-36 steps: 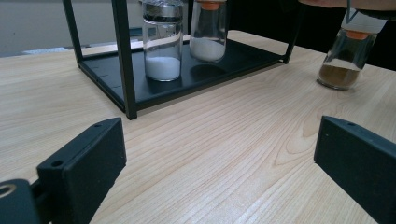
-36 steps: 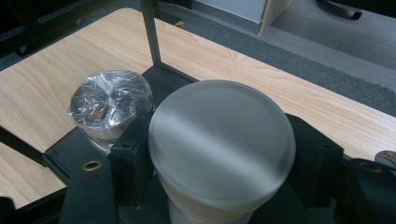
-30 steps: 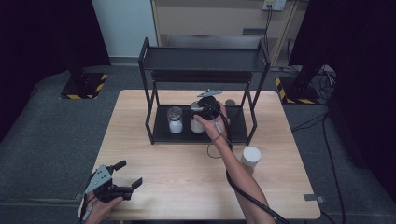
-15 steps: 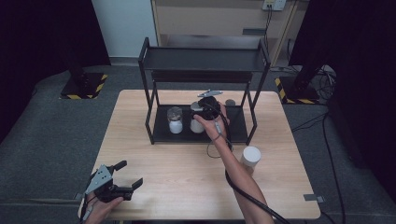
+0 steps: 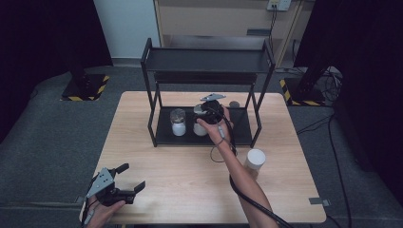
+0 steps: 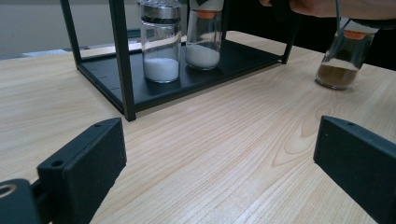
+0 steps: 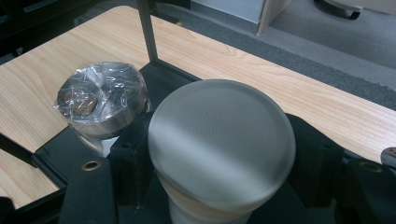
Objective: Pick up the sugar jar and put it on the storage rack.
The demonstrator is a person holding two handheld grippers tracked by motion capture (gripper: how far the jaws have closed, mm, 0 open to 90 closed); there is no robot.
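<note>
The right gripper (image 5: 205, 115) is closed on the white-lidded jar (image 7: 219, 140), on the lower shelf of the black rack (image 5: 240, 133), right of the metal-lidded jar (image 5: 178, 121). The left gripper (image 5: 130, 178) is wide open, holding nothing, at the table's near left.

1. The white-capped jar (image 7: 219, 149) between the right gripper (image 5: 210, 110) jaws is cut off at the bottom edge; its contents can't be seen there.
2. The metal-lidded jar (image 6: 160, 42) loses its top at the frame edge.
3. The brown-powder jar (image 6: 344, 58) has its cap hidden behind the forearm.
</note>
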